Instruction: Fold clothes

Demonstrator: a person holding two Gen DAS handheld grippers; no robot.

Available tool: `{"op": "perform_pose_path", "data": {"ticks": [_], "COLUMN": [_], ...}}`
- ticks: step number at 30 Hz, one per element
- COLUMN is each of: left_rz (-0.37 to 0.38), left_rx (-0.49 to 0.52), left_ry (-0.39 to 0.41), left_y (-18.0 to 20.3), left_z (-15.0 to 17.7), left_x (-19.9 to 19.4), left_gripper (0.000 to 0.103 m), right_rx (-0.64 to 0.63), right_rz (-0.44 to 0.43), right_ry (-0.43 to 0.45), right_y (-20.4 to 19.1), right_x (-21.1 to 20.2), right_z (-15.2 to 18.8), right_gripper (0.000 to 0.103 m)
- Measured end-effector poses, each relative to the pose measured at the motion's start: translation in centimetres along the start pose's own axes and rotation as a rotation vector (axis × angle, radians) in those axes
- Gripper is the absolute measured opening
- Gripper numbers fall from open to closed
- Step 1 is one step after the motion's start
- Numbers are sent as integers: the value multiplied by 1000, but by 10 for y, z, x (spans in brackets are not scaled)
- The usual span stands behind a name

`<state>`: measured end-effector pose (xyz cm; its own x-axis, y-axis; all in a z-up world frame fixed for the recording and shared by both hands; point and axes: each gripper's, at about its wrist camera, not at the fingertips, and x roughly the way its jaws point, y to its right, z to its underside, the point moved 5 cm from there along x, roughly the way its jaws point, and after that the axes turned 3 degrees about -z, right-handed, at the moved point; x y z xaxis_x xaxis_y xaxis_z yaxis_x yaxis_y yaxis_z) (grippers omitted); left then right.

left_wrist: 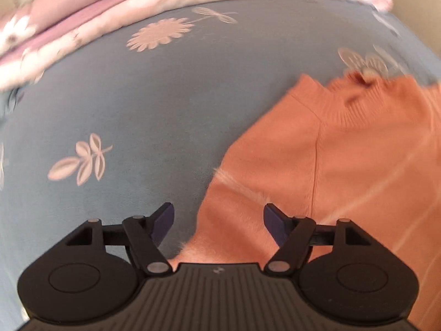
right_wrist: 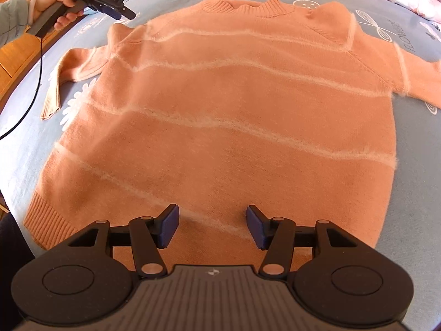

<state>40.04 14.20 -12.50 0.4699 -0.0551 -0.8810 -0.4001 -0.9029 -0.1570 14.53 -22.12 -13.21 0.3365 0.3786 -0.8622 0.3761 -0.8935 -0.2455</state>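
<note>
An orange sweater point(right_wrist: 220, 104) with pale fuzzy stripes lies flat, collar away from me, on a blue bedsheet point(right_wrist: 421, 165) with a white flower print. Its left sleeve point(right_wrist: 71, 66) lies bent with the cuff pointing down; the right sleeve point(right_wrist: 413, 74) stretches out to the side. My right gripper point(right_wrist: 212, 220) hovers open over the sweater's lower part, nothing between its pads. My left gripper point(left_wrist: 218, 220) is open above the sweater's shoulder edge point(left_wrist: 303, 151), holding nothing. In the right wrist view a hand carries the left gripper point(right_wrist: 124, 13) above the left shoulder.
A pink floral quilt point(left_wrist: 110, 13) is bunched along the far side of the bed. A black cable point(right_wrist: 38, 82) hangs from the left gripper over the bed's left edge, beside wooden flooring point(right_wrist: 16, 55). Blue sheet point(left_wrist: 110, 96) stretches left of the sweater.
</note>
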Motion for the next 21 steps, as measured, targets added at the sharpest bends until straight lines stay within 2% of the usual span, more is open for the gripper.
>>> {"op": "perform_pose_path", "data": {"ticks": [3, 6, 8, 9, 10, 11, 12, 13, 14, 16, 19, 21], "left_rz": [13, 122, 150, 124, 99, 76, 53, 5, -44, -167, -244, -272], "left_rx": [49, -56, -99, -96, -97, -110, -124, -95, -41, -6, -59, -85], "left_ry": [-60, -165, -224, -218, -199, -187, -177, -150, -118, -74, -39, -71], "left_y": [-7, -21, -23, -19, -16, -11, -6, 3, 11, 15, -1, -9], "left_z": [-1, 6, 15, 20, 23, 25, 27, 29, 29, 29, 19, 16], "left_x": [9, 28, 40, 41, 40, 35, 31, 22, 12, -6, -21, -7], "left_gripper": [73, 74, 73, 64, 28, 15, 14, 12, 12, 12, 14, 15], "right_rx": [-4, -4, -9, -14, -19, -21, -24, -27, -30, -24, -15, -17], "right_rz": [8, 17, 29, 31, 33, 33, 31, 30, 31, 29, 31, 29], "right_ry": [-5, -20, -33, -35, -37, -37, -35, -34, -31, -23, -5, 7], "right_y": [-3, -5, -6, -7, -8, -9, -10, -10, -9, -9, -8, -9], "right_x": [0, 3, 7, 9, 10, 12, 13, 13, 14, 14, 11, 7], "right_z": [-2, -2, -2, -3, -5, -6, -7, -9, -10, -12, -16, -17], "right_gripper": [60, 60, 61, 61, 63, 64, 65, 65, 65, 65, 65, 65]}}
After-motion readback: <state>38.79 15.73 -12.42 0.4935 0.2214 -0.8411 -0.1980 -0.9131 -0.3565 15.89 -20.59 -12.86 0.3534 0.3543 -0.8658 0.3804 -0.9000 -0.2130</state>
